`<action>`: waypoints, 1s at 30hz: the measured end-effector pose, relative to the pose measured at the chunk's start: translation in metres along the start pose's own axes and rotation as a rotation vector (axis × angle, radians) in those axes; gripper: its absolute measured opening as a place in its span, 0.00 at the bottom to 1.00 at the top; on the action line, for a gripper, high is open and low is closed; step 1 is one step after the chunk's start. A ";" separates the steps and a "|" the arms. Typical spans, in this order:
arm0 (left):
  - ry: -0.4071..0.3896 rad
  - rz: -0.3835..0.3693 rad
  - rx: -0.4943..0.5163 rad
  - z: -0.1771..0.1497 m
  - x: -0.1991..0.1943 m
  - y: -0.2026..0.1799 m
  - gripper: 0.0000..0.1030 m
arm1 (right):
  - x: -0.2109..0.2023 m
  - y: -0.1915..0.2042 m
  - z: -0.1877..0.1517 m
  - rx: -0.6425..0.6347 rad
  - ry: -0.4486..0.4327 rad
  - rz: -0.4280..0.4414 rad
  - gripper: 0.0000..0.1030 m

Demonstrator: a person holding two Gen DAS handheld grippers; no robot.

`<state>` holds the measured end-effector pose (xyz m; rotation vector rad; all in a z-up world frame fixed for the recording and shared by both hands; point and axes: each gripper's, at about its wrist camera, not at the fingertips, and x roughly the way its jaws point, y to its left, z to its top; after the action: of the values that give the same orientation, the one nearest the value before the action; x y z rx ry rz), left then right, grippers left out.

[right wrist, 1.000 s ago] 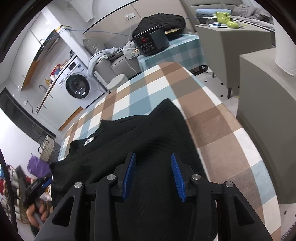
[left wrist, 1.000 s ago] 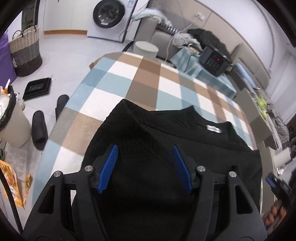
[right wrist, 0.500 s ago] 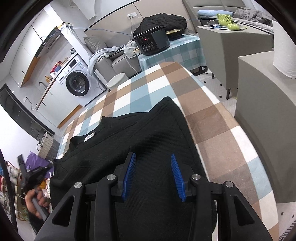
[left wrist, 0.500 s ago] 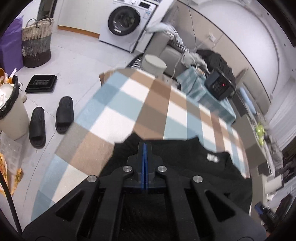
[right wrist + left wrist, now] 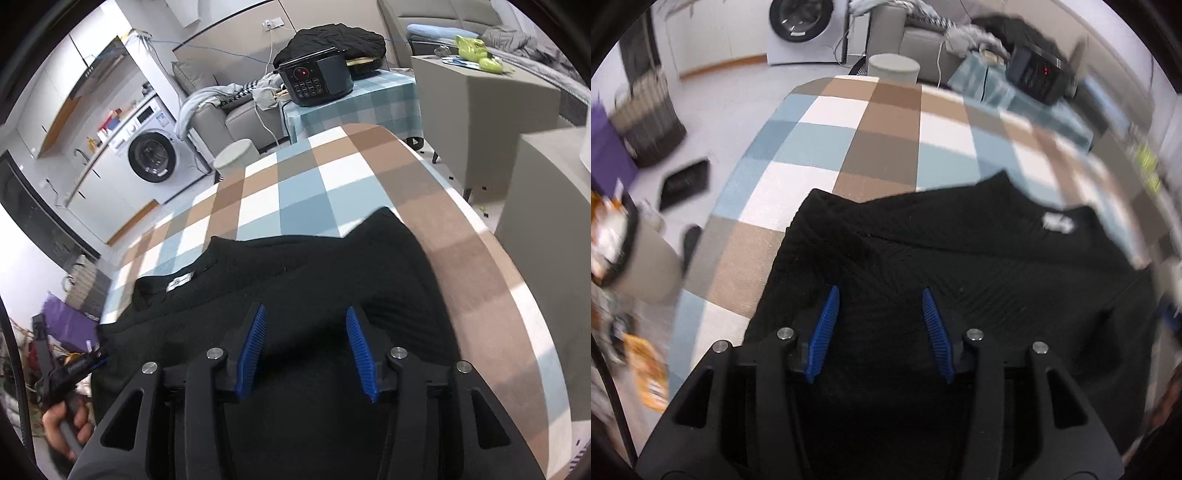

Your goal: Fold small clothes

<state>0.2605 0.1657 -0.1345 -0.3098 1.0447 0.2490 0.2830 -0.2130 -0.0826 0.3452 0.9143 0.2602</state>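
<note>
A black knit garment [image 5: 960, 273] lies spread on the checked tablecloth [image 5: 886, 122], neck label [image 5: 1057, 222] toward the far side. My left gripper [image 5: 881, 295] is open above the garment's left part, blue pads apart, holding nothing. In the right wrist view the same garment [image 5: 332, 280] lies under my right gripper [image 5: 304, 317], which is open and empty over its right part. The label [image 5: 180, 281] shows at left. The left gripper [image 5: 70, 369] and the hand holding it appear at the lower left edge of that view.
A side table with a black cooker [image 5: 314, 79] stands beyond the table's far end, next to a grey stool [image 5: 894, 68] and sofa. A washing machine [image 5: 155, 162] is at the back. Baskets, slippers and a bin [image 5: 639, 258] are on the floor at left. Grey cabinets [image 5: 491, 122] stand right.
My left gripper was shut half a second ago and is now open again, lower over the garment's left part. My right gripper stayed open and barely moved.
</note>
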 end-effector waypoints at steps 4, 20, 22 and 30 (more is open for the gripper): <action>-0.036 0.054 0.082 -0.006 0.000 -0.012 0.43 | 0.031 0.009 -0.001 -0.052 0.050 -0.107 0.48; -0.207 -0.143 -0.074 -0.005 -0.036 0.023 0.03 | 0.016 0.001 0.001 -0.143 -0.044 -0.099 0.01; -0.219 -0.169 -0.097 -0.002 -0.042 0.026 0.03 | 0.012 0.000 0.005 -0.129 -0.061 -0.081 0.01; -0.265 -0.198 -0.261 0.005 -0.042 0.057 0.02 | 0.020 -0.015 0.008 -0.068 -0.048 -0.050 0.01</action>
<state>0.2249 0.2181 -0.1024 -0.5958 0.7138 0.2403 0.3024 -0.2215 -0.0983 0.2645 0.8637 0.2351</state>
